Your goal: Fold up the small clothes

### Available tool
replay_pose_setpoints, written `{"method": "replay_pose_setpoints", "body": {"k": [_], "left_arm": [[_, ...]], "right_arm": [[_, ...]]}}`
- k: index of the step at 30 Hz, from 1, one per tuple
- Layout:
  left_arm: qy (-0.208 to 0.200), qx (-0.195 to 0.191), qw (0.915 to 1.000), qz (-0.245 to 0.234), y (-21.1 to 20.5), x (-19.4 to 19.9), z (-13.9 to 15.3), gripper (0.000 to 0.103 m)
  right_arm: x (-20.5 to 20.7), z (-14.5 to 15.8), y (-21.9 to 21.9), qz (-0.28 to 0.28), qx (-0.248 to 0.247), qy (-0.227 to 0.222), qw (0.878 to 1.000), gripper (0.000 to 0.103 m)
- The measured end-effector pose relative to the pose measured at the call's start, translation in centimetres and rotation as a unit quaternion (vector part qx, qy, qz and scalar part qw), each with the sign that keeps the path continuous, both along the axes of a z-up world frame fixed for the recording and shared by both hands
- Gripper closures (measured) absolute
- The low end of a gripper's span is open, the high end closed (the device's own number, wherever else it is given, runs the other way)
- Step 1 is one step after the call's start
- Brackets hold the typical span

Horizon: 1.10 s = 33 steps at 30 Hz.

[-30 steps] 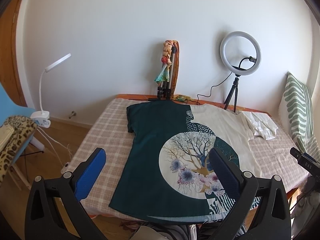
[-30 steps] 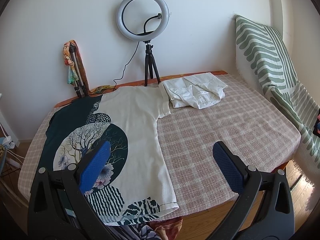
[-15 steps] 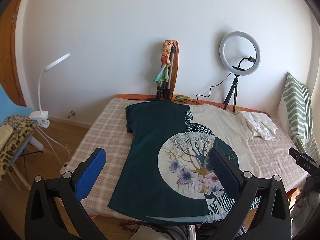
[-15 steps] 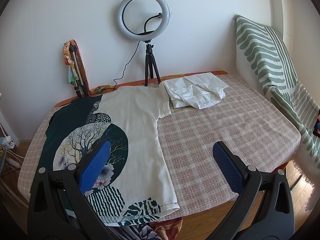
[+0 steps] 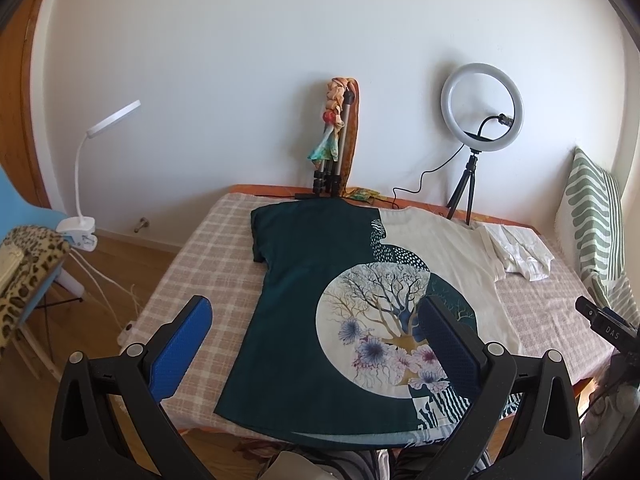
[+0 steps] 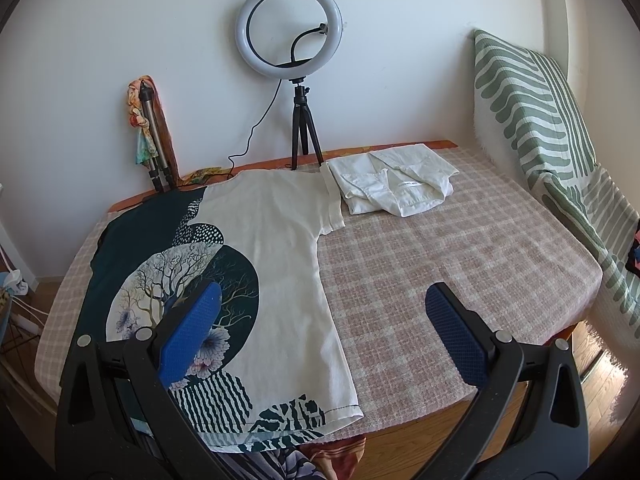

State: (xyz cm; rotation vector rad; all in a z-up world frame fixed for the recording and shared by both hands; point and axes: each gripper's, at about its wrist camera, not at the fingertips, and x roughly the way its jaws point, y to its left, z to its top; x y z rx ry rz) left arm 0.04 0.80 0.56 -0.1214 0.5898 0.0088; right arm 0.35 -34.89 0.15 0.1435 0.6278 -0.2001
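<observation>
A T-shirt (image 5: 320,280) lies spread flat on the checked table, dark green on its left half, cream on the right (image 6: 280,232), with a round tree-and-flower print. Its hem hangs over the near table edge. My left gripper (image 5: 316,312) hovers open above the near end of the shirt, nothing between its blue pads. My right gripper (image 6: 324,300) is also open and empty, held over the shirt's cream side seam near the hem. A folded white garment (image 6: 394,186) rests at the back right, touching the shirt's right sleeve.
A ring light on a tripod (image 6: 296,80) and a second tripod wrapped in a scarf (image 5: 334,148) stand at the table's far edge by the wall. A green-striped cushion (image 6: 552,152) leans at the right. A clip lamp (image 5: 86,184) and leopard-print chair (image 5: 24,264) are left.
Both views have shifted only slightly; the left gripper has drifted a little, the shirt and folded garment lie as before, and both grippers stay open.
</observation>
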Motion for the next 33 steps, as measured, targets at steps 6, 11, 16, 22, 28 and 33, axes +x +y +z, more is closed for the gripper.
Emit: {"method": "replay_pose_setpoints", "body": {"k": [6, 11, 16, 22, 28, 33], "left_arm": [[0.002, -0.001, 1.0000, 0.001, 0.2, 0.1, -0.2, 0.001], [0.006, -0.004, 1.0000, -0.001, 0.5, 0.4, -0.4, 0.001], [0.017, -0.013, 0.9998, -0.001, 1.6, 1.0, -1.6, 0.001], [0.011, -0.018, 0.9998, 0.001, 3.8, 0.8, -3.5, 0.001], [0.045, -0.066, 0.9968, -0.008, 6.6, 1.0, -7.8, 0.014], [0.098, -0.098, 0.9904, -0.008, 7.7, 1.8, -12.5, 0.019]], "right_arm": [[0.1, 0.0, 0.1, 0.000, 0.000, 0.000, 1.000, 0.000], [0.2, 0.0, 0.1, 0.001, -0.001, 0.002, 1.000, 0.000], [1.1, 0.3, 1.7, 0.037, 0.010, 0.003, 0.999, 0.000], [4.2, 1.8, 5.1, 0.107, 0.016, 0.007, 0.994, 0.000], [8.6, 3.2, 10.3, 0.194, 0.021, 0.010, 0.981, 0.000], [12.5, 3.1, 15.5, 0.249, 0.002, 0.020, 0.968, 0.000]]}}
